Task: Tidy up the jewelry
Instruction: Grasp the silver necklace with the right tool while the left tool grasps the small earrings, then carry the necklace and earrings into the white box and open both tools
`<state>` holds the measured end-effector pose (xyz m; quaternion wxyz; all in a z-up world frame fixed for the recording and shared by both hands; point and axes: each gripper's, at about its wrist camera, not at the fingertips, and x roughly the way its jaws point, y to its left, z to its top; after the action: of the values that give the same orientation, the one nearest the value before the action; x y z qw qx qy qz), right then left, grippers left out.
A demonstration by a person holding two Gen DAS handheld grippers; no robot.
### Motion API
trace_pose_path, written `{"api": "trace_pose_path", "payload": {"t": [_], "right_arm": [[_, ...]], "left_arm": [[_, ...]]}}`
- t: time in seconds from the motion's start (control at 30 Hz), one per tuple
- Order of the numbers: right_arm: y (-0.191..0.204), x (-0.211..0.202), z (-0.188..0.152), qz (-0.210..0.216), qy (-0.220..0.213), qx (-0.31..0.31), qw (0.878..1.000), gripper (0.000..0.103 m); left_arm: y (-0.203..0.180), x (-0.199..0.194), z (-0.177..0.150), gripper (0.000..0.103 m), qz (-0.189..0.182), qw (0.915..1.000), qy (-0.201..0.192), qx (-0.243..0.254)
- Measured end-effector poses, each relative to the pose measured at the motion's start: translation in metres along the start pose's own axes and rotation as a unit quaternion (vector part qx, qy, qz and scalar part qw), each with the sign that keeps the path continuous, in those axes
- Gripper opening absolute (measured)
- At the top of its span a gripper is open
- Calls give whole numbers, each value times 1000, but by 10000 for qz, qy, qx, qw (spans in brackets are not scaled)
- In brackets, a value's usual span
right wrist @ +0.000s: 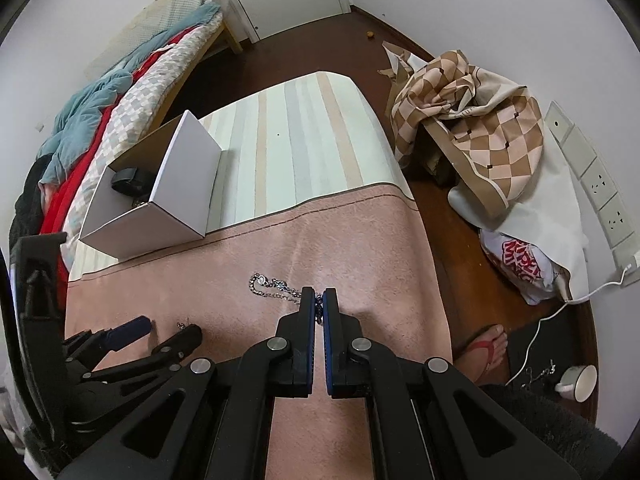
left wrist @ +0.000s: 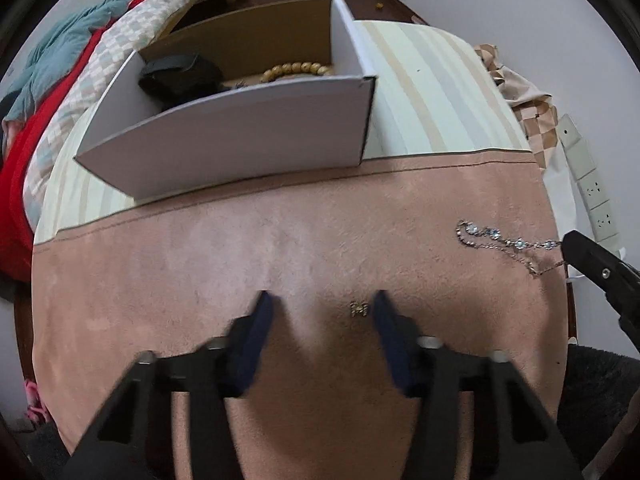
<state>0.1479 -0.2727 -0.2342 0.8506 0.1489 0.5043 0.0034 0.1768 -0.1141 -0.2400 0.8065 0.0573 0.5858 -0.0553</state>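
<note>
1. Left wrist view: pink cloth (left wrist: 200, 260) covers the near part of a table, with striped cloth (left wrist: 432, 92) beyond it and a bed at far left.
2. One white box (left wrist: 240, 128) stands far left of centre on the table. Inside it I count one string of wooden beads (left wrist: 296, 69) and one black item (left wrist: 180, 74); a small dark piece beside them is too unclear to name.
3. The left gripper (left wrist: 320, 300) is spread wide, low over the pink cloth. One small earring (left wrist: 359, 309) lies between the fingers, just beside the right finger.
4. One chain (left wrist: 504, 242) with pale stones lies at right, its near end at the right gripper's tip (left wrist: 588, 256).
5. Right wrist view: the same pink cloth, with dark floor, one checked cloth heap (right wrist: 472, 120) and one cup (right wrist: 580, 376) at right.
6. The right gripper (right wrist: 319, 300) is narrowed onto the chain's near end; the links appear pinched between the pads, and the rest trails left on the cloth.
7. Judgement: to lift the chain well, raise it slowly so the loose length does not snag, then carry it far left over the box.
8. For the earring, centre the left fingers first, since it sits off to one side.
</note>
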Motion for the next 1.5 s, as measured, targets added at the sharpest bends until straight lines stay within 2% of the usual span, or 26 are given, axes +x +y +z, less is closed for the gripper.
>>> {"api": "trace_pose_path", "payload": {"t": [0.03, 0.17, 0.33, 0.47, 0.6, 0.87, 1.07, 1.27, 1.5], "right_arm": [[0, 0, 0, -4, -3, 1, 10000, 3], [0, -1, 2, -13, -24, 28, 10000, 4], [4, -8, 6, 52, -104, 31, 9999, 4], [11, -20, 12, 187, -209, 25, 9996, 4], [22, -41, 22, 408, -370, 9, 9985, 4], [54, -86, 52, 876, -724, -199, 9933, 3], [97, -103, 84, 1125, -844, -643, 9880, 3], [144, -84, 122, 1242, -682, -1033, 9845, 3], [178, -14, 149, 1203, 22, -1147, 9861, 3]], "left_arm": [[-2, -1, 1, 21, 3, 10000, -16, 42], [-1, 0, 2, 6, -9, 10000, -27, 55], [5, -7, 1, 6, -96, 9998, -153, 5], [16, -21, 1, 6, -303, 9993, -201, -117], [38, -49, 6, 6, -437, 9980, -384, -251], [90, -99, 29, 6, -573, 9937, -718, -642], [115, -117, 60, 6, -603, 9910, -945, -731], [138, -100, 96, 6, -679, 9922, -744, -734], [162, -55, 122, 6, -636, 9940, -317, -828]]}}
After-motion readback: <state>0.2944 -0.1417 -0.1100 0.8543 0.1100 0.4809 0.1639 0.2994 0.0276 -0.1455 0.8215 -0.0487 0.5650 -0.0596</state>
